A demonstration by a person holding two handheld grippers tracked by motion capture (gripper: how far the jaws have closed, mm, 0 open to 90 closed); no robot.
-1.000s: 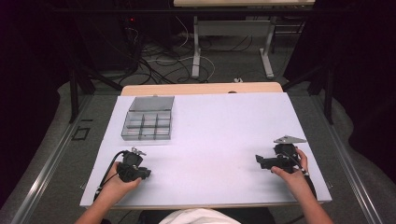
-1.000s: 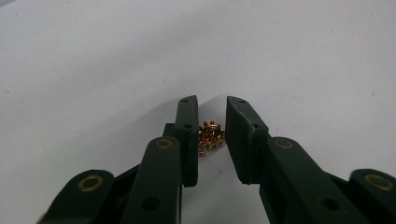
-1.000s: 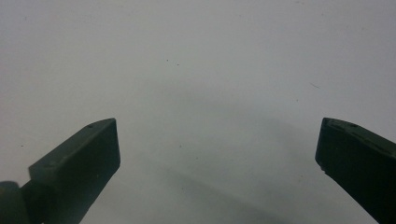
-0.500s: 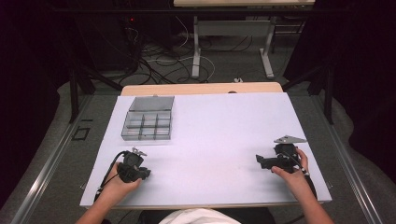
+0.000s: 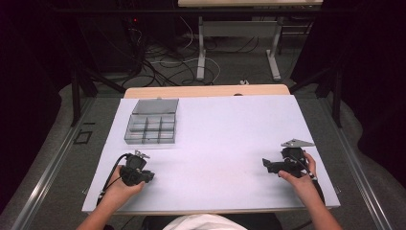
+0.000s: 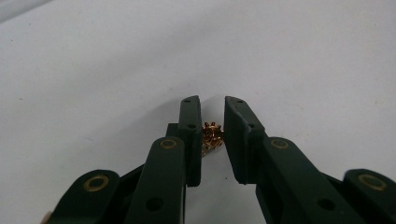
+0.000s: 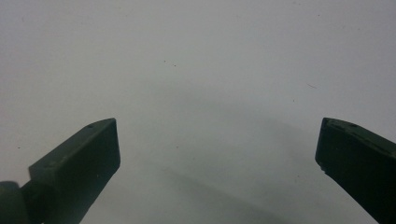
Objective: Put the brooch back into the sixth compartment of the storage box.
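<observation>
Brass gear [image 6: 212, 136], small and toothed, sits pinched between the two black jaws of the left gripper [image 6: 212, 116], well back from their tips; both jaw faces touch its teeth, so this gripper is clamped on it. Behind the gear in the left gripper view lies the plain white table top [image 6: 93, 56].

From the high view, the left gripper [image 5: 148, 176] rests low over the near left part of the white table [image 5: 225, 129], held in the person's left hand [image 5: 119, 189], with its black cable [image 5: 112, 175] looping off to the left side. The gear itself is too small to make out from up there.

Farther back on the left part of the table stands a clear plastic organizer box [image 5: 151, 128], divided into compartments, with its lid [image 5: 155, 106] open and lying back toward the far edge. I cannot tell whether anything lies in its compartments.

The right gripper [image 5: 266, 165] is at the near right of the table, held in the right hand [image 5: 299, 175], with a grey three-cornered plate [image 5: 297, 143] on top. In the right gripper view its jaws stand wide apart over bare white surface, gripping nothing [image 7: 217, 140].
</observation>
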